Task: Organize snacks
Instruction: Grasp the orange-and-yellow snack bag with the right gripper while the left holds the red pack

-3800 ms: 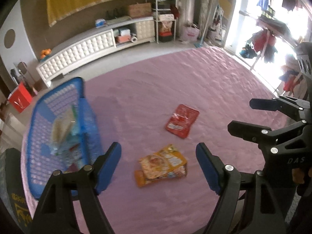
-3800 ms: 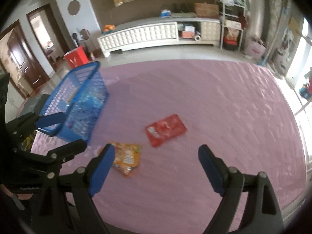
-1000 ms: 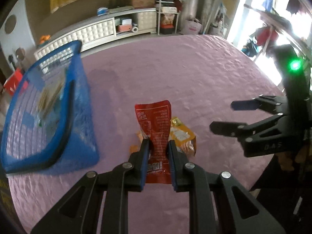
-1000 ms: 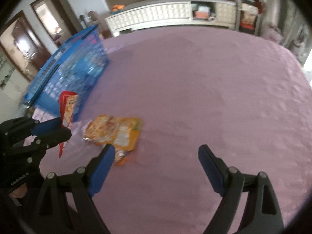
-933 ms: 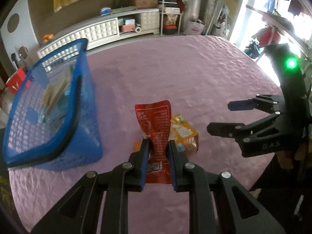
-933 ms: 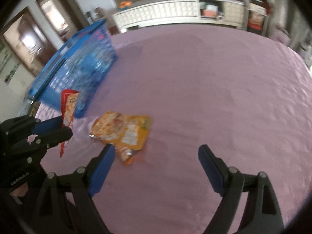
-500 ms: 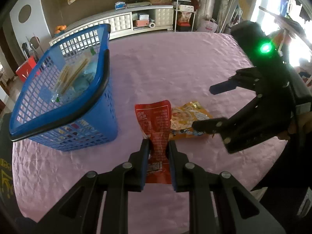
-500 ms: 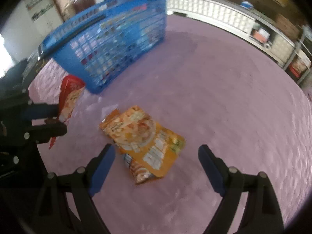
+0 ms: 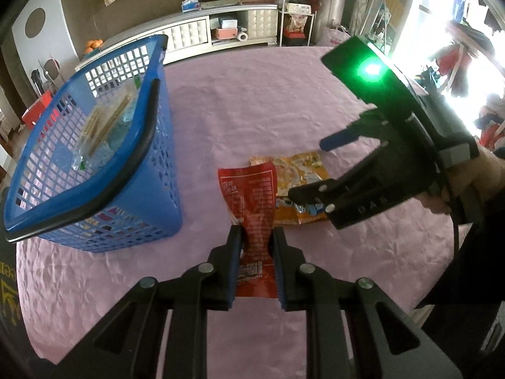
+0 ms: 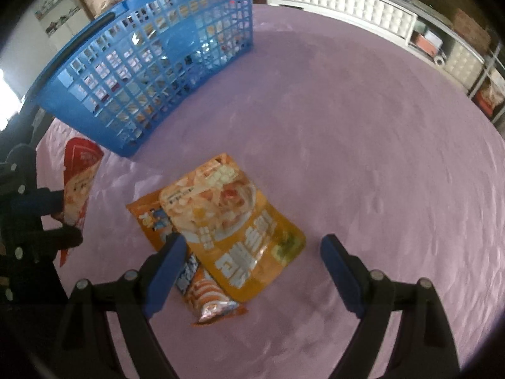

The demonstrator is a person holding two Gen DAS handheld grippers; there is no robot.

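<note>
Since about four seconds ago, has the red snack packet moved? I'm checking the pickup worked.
Yes. The red snack packet left its spot on the purple cloth beyond the orange packets; the left tool now holds it nearer the blue basket.

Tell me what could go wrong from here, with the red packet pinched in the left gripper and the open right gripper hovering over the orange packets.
The left gripper pinches the red packet near its bottom edge, so it could slip or flop on the way to the blue basket.

Two orange packets overlap beneath the open right gripper; closing may catch only the top one, or drag both.

The two grippers sit close together, so they might bump.
</note>
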